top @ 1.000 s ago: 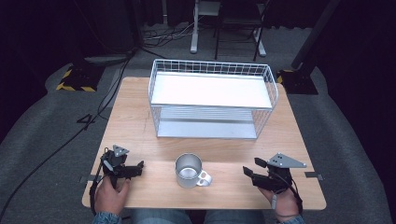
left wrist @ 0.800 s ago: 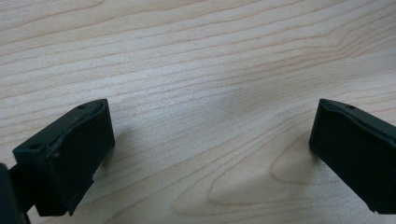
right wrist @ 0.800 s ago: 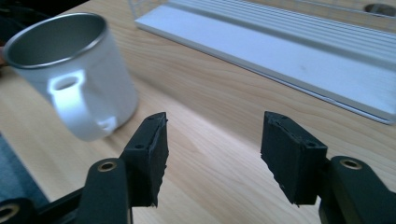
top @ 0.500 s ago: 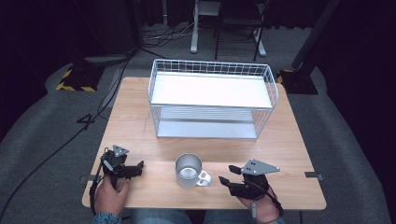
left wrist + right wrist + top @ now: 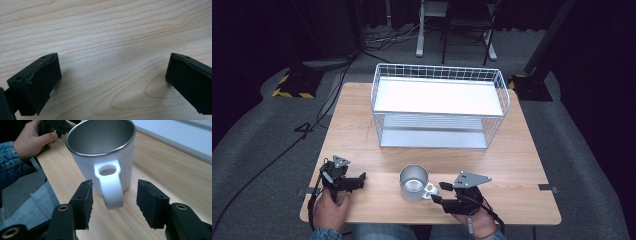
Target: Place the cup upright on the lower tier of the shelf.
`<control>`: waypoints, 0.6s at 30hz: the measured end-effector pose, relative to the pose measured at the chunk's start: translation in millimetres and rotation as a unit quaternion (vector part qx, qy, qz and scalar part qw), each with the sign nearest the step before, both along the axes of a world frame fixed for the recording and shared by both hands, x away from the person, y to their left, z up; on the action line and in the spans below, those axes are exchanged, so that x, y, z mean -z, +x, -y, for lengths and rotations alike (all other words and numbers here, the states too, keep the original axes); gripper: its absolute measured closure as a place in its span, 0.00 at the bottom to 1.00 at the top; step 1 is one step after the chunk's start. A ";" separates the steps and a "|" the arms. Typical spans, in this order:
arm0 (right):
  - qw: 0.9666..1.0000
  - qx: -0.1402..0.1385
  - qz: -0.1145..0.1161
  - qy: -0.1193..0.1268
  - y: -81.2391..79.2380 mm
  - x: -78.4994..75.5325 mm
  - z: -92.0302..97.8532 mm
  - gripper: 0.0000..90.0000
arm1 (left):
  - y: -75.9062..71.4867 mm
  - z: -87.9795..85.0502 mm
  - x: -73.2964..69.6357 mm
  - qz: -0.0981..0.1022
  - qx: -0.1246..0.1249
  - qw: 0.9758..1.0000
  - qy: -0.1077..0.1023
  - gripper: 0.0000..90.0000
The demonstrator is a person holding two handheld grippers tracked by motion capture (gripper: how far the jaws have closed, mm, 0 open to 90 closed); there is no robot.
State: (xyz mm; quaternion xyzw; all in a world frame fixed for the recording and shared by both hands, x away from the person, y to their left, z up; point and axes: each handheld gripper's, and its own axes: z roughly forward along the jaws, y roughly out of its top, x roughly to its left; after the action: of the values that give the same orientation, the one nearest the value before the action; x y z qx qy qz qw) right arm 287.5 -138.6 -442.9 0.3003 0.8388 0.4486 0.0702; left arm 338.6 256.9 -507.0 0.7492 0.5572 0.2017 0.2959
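A white mug [image 5: 413, 183] with a steel inside stands upright near the front edge of the wooden table [image 5: 522, 150], its handle [image 5: 110, 185] turned toward the right. My right gripper [image 5: 439, 192] is open, and in the right gripper view [image 5: 115, 202] its two jaws stand on either side of the handle without touching it. My left gripper [image 5: 357, 181] rests at the front left, held by a hand, pointing toward the mug. In the left gripper view [image 5: 112, 80] it is open over bare wood, nothing between the jaws.
A white wire basket rack [image 5: 439, 106] with a flat white top shelf stands at the back middle of the table. Cables trail off the table's left side onto the grey floor. The person's denim sleeve [image 5: 12, 167] lies beyond the mug in the right gripper view.
My right gripper has moved left along the front edge from the table's right side up to the mug's handle. The left gripper and the mug have stayed put.
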 end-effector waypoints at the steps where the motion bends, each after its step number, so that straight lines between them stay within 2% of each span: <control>1: 1.000 -0.006 -0.006 0.000 2.6 2.2 -4.0 0.58 | 0.0 0.0 0.0 0.000 0.000 1.000 0.000 0.00; 7: 1.000 -0.022 -0.003 -0.020 8.0 6.6 -13.3 0.64 | 0.0 0.1 0.0 0.000 0.000 1.000 0.000 0.00; 10: 0.999 -0.024 -0.002 -0.044 11.4 10.7 -20.1 0.65 | 0.0 0.1 0.1 0.000 0.000 1.000 -0.001 0.00; 12: 0.999 -0.024 0.000 -0.044 11.5 10.7 -20.6 0.67 | 0.0 -0.1 0.0 0.000 0.000 1.000 0.000 0.00; 15: 0.998 -0.028 0.005 -0.047 10.9 8.8 -20.3 0.75 | 0.0 -0.1 0.0 0.000 0.000 1.000 0.000 0.00; 18: 0.998 -0.029 0.009 -0.050 10.0 8.1 -20.6 0.76 | 0.0 0.0 0.0 0.000 0.000 1.000 0.000 0.00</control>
State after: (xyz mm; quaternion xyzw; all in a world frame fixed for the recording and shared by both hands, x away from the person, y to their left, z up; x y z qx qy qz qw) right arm 297.5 -118.0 -451.0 0.2677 0.8677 0.4112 0.0796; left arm 338.6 256.9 -507.0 0.7494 0.5570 0.2018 0.2957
